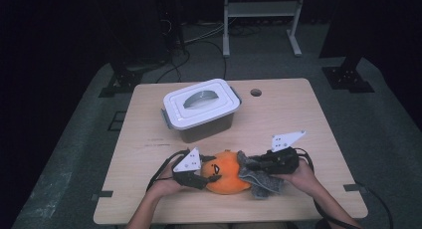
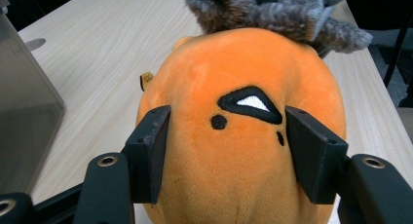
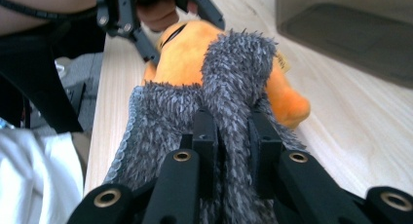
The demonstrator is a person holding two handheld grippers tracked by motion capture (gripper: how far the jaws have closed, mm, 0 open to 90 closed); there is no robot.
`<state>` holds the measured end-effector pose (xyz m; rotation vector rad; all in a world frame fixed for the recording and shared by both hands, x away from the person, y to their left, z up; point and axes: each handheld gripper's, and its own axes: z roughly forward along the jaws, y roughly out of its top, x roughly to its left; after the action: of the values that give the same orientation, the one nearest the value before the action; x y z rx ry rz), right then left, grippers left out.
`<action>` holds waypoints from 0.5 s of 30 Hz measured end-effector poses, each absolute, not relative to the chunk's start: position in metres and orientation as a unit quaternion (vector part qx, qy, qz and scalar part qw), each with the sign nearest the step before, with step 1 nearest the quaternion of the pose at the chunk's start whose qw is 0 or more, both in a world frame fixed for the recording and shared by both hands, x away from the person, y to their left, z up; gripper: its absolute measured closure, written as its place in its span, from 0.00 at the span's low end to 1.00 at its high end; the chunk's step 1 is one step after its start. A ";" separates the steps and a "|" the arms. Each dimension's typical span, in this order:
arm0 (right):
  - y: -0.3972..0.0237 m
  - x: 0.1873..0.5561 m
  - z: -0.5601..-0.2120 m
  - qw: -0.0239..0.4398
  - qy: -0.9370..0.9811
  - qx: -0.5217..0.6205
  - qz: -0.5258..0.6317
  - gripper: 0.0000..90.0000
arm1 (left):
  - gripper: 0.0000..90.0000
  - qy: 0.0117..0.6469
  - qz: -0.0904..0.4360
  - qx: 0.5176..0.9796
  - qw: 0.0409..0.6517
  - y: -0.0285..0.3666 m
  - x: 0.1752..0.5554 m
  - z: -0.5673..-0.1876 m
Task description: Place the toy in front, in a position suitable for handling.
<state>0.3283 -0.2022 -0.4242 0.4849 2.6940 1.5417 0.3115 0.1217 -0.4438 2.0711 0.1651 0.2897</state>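
Observation:
An orange plush toy [image 1: 228, 178] with a black stitched face lies near the table's front edge. My left gripper [image 1: 205, 181] comes at it from the left. In the left gripper view its two pads press into the sides of the plush [image 2: 243, 63], so the left gripper [image 2: 226, 136] is shut on it. A grey fuzzy cloth [image 1: 263, 183] drapes over the toy's right end. My right gripper [image 1: 250, 165] is shut on a fold of that cloth [image 3: 234, 63], which is pinched between the jaws of the right gripper [image 3: 233, 131]. Beyond it the plush [image 3: 187, 53] shows.
A clear plastic box with a white latched lid [image 1: 201, 102] stands at the middle back of the wooden table [image 1: 293, 119]. Its wall is close on the left in the left gripper view [image 2: 24, 112]. A cable hole [image 1: 256, 92] sits near the far edge.

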 end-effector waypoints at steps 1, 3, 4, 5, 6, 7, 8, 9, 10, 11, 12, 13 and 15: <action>-0.202 0.328 -0.424 0.000 0.858 0.154 0.491 0.85 | 0.42 0.070 0.118 0.857 0.497 0.122 0.312 -0.444; -0.206 0.326 -0.427 -0.004 0.860 0.155 0.486 0.85 | 0.42 0.075 0.116 0.857 0.496 0.123 0.312 -0.443; -0.207 0.324 -0.428 -0.005 0.862 0.154 0.483 0.85 | 0.42 0.078 0.114 0.857 0.496 0.123 0.313 -0.443; -0.210 0.321 -0.430 -0.006 0.869 0.149 0.472 0.85 | 0.42 0.088 0.108 0.856 0.497 0.122 0.313 -0.444; -0.210 0.321 -0.430 -0.006 0.869 0.149 0.472 0.85 | 0.42 0.088 0.108 0.856 0.497 0.122 0.313 -0.444; -0.212 0.320 -0.430 -0.007 0.869 0.152 0.472 0.85 | 0.42 0.090 0.101 0.856 0.498 0.120 0.313 -0.444; -0.212 0.320 -0.430 -0.007 0.869 0.152 0.472 0.85 | 0.42 0.090 0.101 0.856 0.498 0.120 0.313 -0.444; -0.211 0.321 -0.427 -0.010 0.863 0.153 0.481 0.85 | 0.42 0.090 0.102 0.857 0.498 0.119 0.312 -0.444; -0.211 0.321 -0.427 -0.010 0.863 0.153 0.481 0.85 | 0.42 0.090 0.102 0.857 0.498 0.119 0.312 -0.444; -0.206 0.321 -0.422 -0.016 0.858 0.146 0.492 0.85 | 0.42 0.093 0.103 0.857 0.496 0.119 0.313 -0.443; -0.206 0.321 -0.422 -0.016 0.858 0.146 0.492 0.85 | 0.42 0.093 0.103 0.857 0.496 0.119 0.313 -0.443; -0.204 0.320 -0.422 -0.015 0.860 0.142 0.490 0.85 | 0.42 0.094 0.105 0.857 0.496 0.120 0.313 -0.443; -0.199 0.318 -0.424 -0.021 0.863 0.137 0.486 0.85 | 0.41 0.098 0.112 0.858 0.493 0.120 0.313 -0.443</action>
<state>0.3184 -0.1994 -0.4238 0.4371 2.7468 1.5491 0.3132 0.1203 -0.4425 2.0806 0.2375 0.2713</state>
